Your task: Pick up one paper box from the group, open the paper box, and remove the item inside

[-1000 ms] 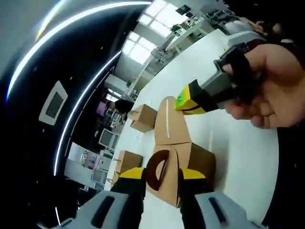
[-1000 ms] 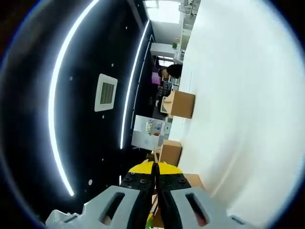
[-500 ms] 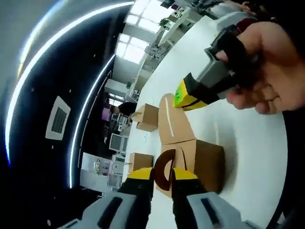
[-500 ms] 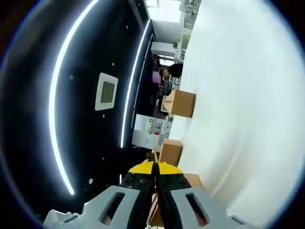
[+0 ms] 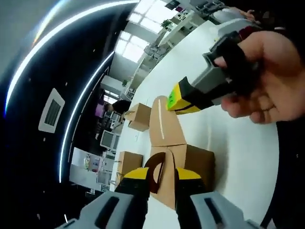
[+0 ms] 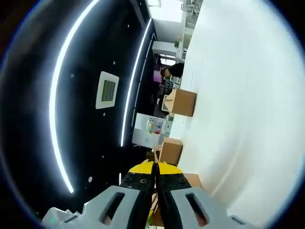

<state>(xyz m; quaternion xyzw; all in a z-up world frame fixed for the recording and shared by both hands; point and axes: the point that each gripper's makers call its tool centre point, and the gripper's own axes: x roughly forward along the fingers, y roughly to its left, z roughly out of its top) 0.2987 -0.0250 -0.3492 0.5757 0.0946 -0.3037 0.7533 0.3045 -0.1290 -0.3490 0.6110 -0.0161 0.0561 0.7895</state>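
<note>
Status: 1 paper box (image 5: 183, 167) is selected and its opening is under way; removal of the item is not yet done.

Nearest in the left gripper view, the left gripper (image 5: 160, 177) has its yellow-tipped jaws closed on the box's front end, with a dark brown curved tab (image 5: 155, 172) standing between them. The box rests on the white table (image 5: 238, 157). Its long lid flap (image 5: 163, 126) is raised and extends away from the camera.

At the far tip of that flap, the right gripper (image 5: 177, 101), held in a person's hand (image 5: 267, 76), pinches the flap edge. In the right gripper view its own jaws (image 6: 155, 172) are pressed together at the tips, with brown card visible just below them.

The interior of the box is hidden behind the flap and jaws, so whether an item is exposed cannot be determined.

Farther along the table stand 2 more boxes: a near closed box (image 5: 126, 162) (image 6: 170, 151) and a far closed box (image 5: 139, 117) (image 6: 182, 103). Both appear untouched.

Remaining steps, as judged: fold the flap fully clear, release 1 gripper, reach inside, and withdraw the item.
</note>
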